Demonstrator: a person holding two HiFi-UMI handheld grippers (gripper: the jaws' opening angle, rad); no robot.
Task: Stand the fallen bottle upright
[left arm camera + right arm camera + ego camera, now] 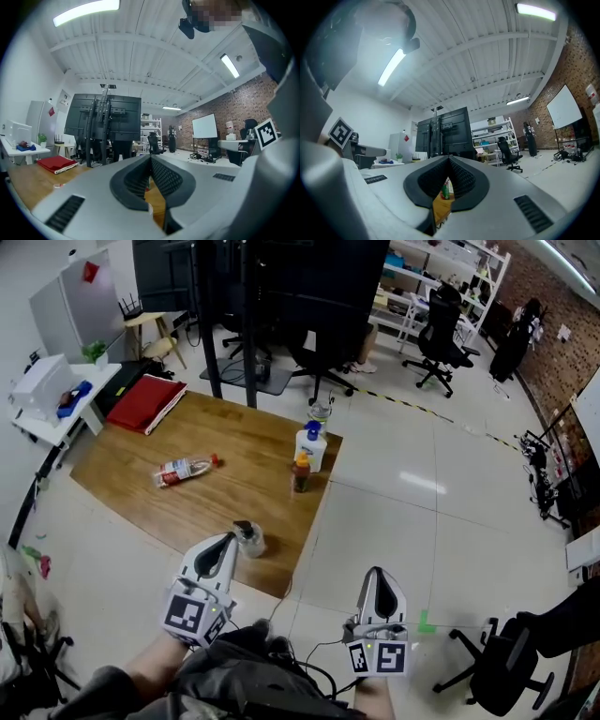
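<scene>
- Grey left gripper (151, 158) and right gripper (449, 158): jaws pressed together, empty
- Head view, unlike right gripper view, shows fallen bottle (184, 470) lying far left on wooden board (244, 442)

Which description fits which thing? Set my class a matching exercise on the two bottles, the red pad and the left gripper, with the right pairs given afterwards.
Things
1. clear bottle with red cap
2. white bottle with blue top
3. red pad
4. left gripper

Descriptions
A. stands upright on the wooden board
B. jaws together, nothing held
C. lies on its side on the wooden board
D. lies flat at the board's far left corner

Pairs: 1-C, 2-A, 3-D, 4-B
</scene>
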